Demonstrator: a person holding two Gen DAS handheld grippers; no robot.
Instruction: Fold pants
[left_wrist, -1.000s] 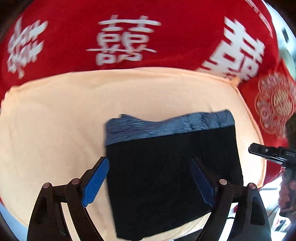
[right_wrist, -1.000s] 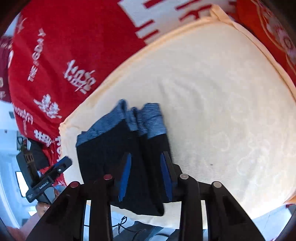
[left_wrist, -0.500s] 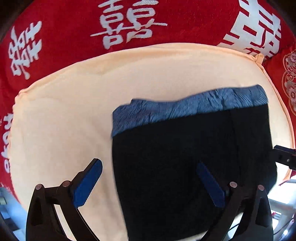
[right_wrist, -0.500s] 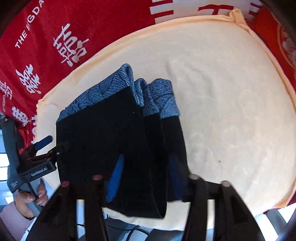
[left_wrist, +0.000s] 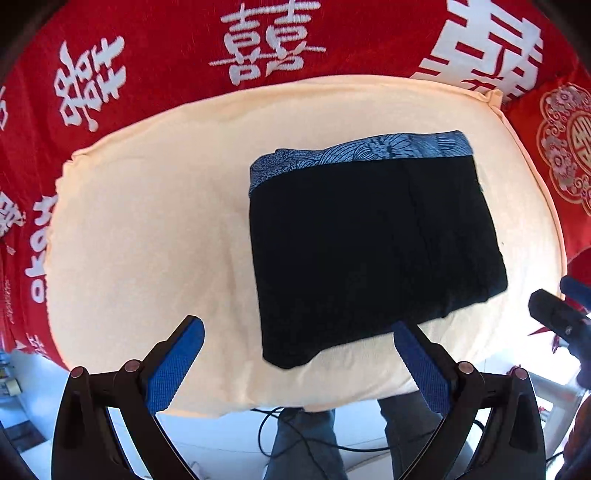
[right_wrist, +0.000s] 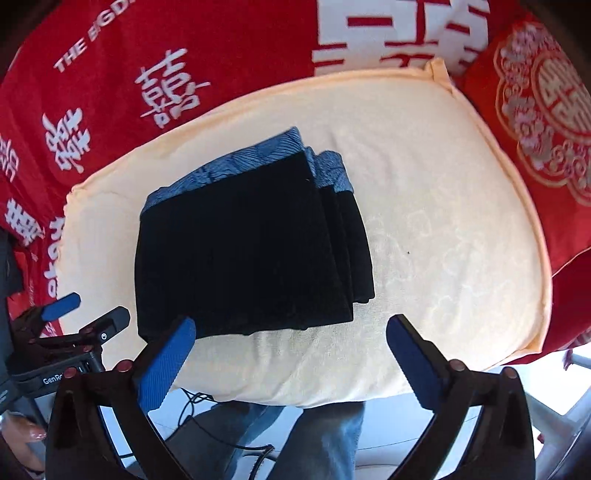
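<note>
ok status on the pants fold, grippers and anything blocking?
Left gripper open, empty. Right gripper opening, nothing between its jaws. Black pants folded on cream cushion. Nothing in the way.

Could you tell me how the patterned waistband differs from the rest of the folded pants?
The waistband is blue-grey with a fine line print; the body of the pants is plain black. The waistband is a narrow strip along the far edge, while the body covers the broad area nearer the camera. Both lie flat, folded together, on the cream cushion, untouched by either gripper.
</note>
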